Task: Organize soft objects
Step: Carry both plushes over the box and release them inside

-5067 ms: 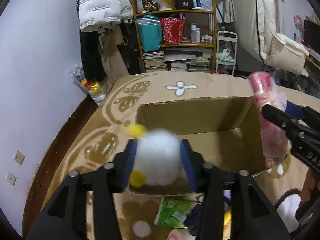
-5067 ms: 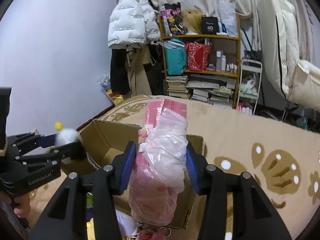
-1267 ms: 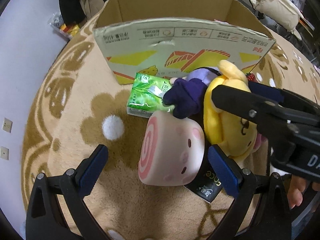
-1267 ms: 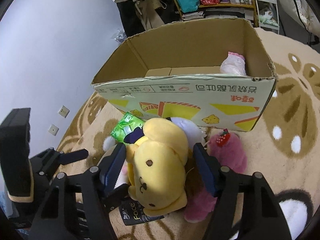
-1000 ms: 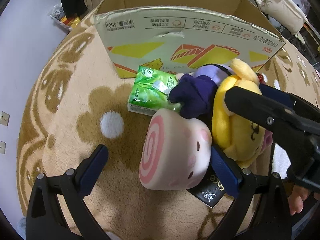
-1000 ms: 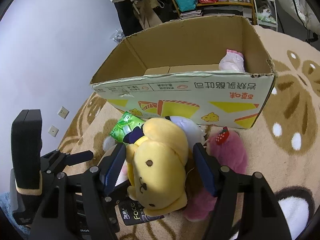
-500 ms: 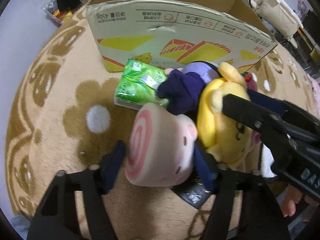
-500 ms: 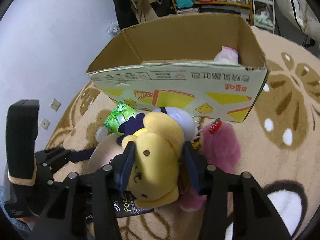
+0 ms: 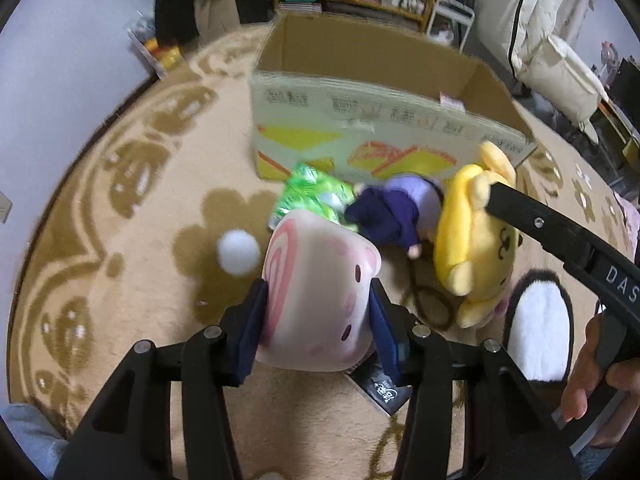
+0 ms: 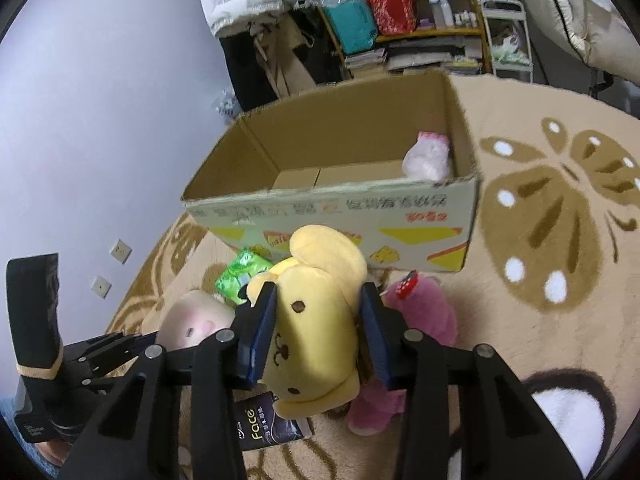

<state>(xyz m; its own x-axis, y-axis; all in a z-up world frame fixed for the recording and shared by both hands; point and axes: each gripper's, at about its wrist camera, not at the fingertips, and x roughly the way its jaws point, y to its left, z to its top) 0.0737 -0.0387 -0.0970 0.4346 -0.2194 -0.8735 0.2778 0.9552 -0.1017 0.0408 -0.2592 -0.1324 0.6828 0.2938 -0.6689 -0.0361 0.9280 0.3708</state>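
left gripper [image 9: 316,328]: clamped on the pink swirl cushion [image 9: 316,292], blue pads pressed into both its sides.
right gripper [image 10: 316,332]: clenched on the yellow dog plush [image 10: 316,320], pads squeezing its head.
cushion axis: it is a short roll, the spiral end toward the left pad, the small face turned up and to the right; it sits on the near side of the cardboard box [image 9: 360,120], apart from the box wall.
dog plush axis: long axis runs from the floppy ear nearest the box down toward the gripper, face up.
beside the box: a green tissue pack [image 9: 312,196] and a purple doll [image 9: 396,216] lie just in front of the box's printed wall, on the tan rug [image 9: 132,216].
only in the right wrist view: a pink plush [image 10: 416,320] touching the dog plush's right side, and a pink bagged bundle [image 10: 428,156] inside the box at its right corner.
only in the left wrist view: the cushion's spiral end.
black packet [image 10: 268,428]: under the dog plush, on the side away from the box.
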